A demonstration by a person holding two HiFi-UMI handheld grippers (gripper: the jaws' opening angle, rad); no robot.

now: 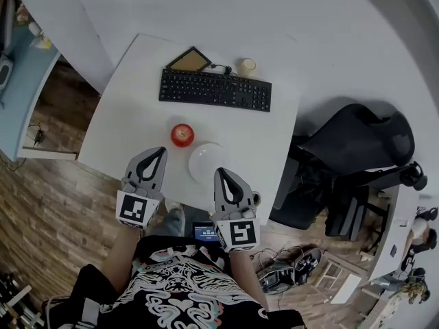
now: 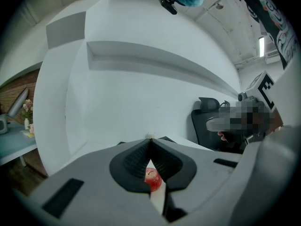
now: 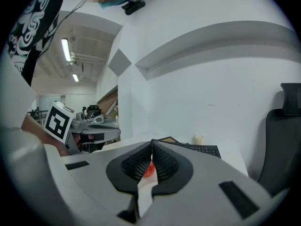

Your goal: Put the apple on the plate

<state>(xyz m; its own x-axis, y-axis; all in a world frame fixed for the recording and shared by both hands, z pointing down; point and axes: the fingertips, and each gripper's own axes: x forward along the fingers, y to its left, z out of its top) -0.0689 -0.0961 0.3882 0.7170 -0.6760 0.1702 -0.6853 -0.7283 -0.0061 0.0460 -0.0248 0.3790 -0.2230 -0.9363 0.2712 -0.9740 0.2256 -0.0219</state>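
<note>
apple [image 1: 182,134]: on the bench [image 1: 130,108], just beside the plate [image 1: 202,157], not on it
left tongs [image 1: 158,151]: closed, empty, near the apple
right tongs [image 1: 222,173]: closed, empty, at the plate's edge
left to do: grasp, lift, place

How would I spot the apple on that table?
Find the white table with a black keyboard across its far side. On the near side of the keyboard sits the apple, just beside a white plate. It is the only red thing there.
</note>
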